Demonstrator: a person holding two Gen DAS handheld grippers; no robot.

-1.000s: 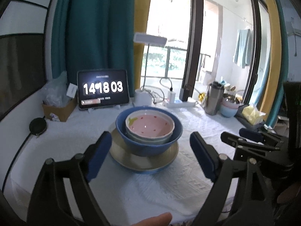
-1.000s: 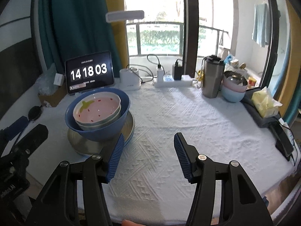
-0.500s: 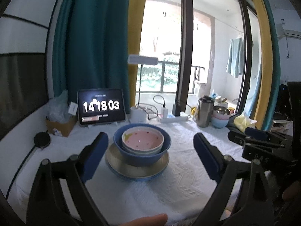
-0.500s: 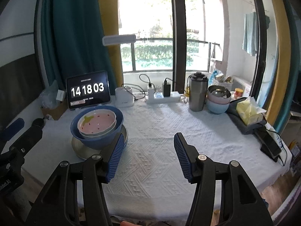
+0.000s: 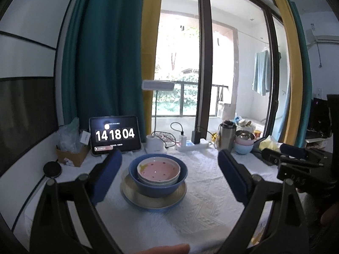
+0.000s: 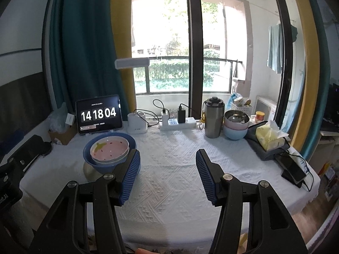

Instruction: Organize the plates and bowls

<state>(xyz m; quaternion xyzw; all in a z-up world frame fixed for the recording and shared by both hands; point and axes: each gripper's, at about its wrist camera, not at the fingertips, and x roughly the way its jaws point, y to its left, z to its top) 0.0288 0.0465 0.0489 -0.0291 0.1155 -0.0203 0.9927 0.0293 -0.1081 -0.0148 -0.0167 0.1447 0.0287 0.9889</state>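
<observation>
On the white cloth, the pink bowl sits nested in the blue bowl on the plate. Both the left gripper and right gripper hang released, empty. Stack looks done imo, so just keep clear of it.

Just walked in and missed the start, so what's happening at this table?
A person holds tongs in each hand; both left tongs and right tongs are open and empty. The dishes are already stacked: a pink bowl sits inside a blue bowl, which stands on a plate. Nothing is being gripped.
</observation>
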